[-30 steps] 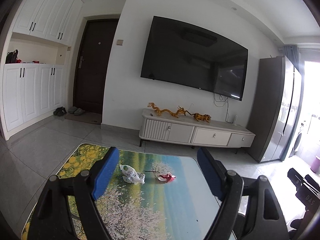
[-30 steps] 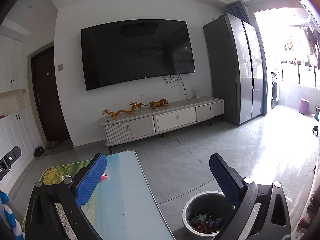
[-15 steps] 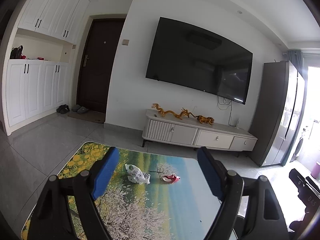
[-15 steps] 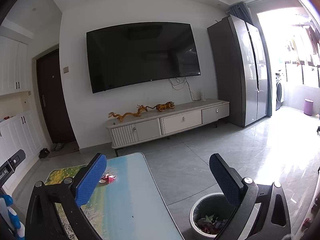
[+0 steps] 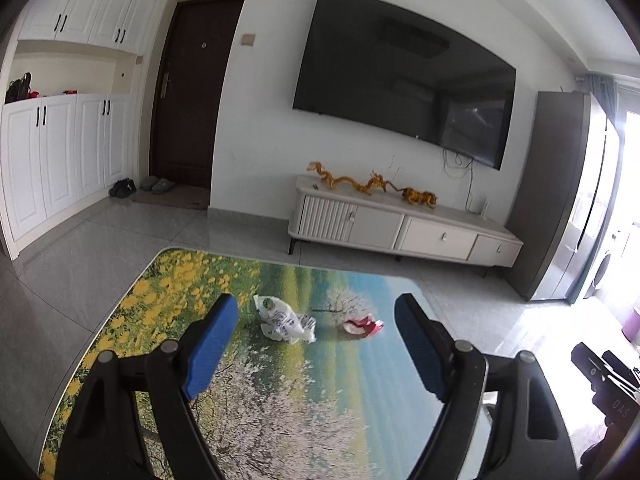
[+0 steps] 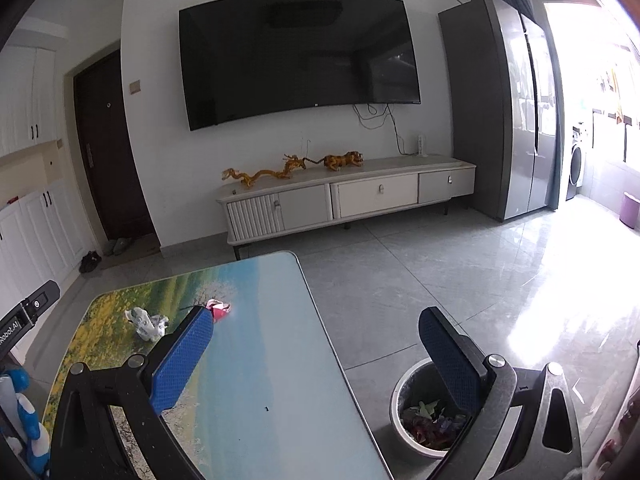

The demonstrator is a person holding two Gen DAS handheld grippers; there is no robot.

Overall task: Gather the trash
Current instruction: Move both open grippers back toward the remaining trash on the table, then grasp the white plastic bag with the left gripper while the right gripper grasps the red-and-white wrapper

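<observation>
Both grippers have tipped downward and come closer to the table [image 5: 168,280] since the earlier frames, so more of its printed landscape top fills each view and the two scraps of trash look nearer. On that table, toward its far end, lies a crumpled white wrapper [image 5: 285,320] with green print, and just beside it, on the side nearer the bin, a small red wrapper [image 5: 362,325]; the two are close but not touching. The left gripper [image 5: 316,338] hangs above the near part of the table with its blue-padded fingers [image 5: 208,350] spread wide and nothing between them, and both wrappers show through the gap, farther along the table. The right gripper [image 6: 316,348] also has its jaws wide apart and empty; its left finger [image 6: 182,362] is over the table, its tip just in front of the red wrapper in that view, while its right finger [image 6: 450,364] is out past the table's edge, over the bin. That white trash bin [image 6: 400,384] stands on the tiled floor just beside the table's long edge and already holds a pile of mixed scraps. Beyond the table's far end, a low TV cabinet [image 6: 348,196] stands against the wall under a large dark television [image 6: 300,56].
</observation>
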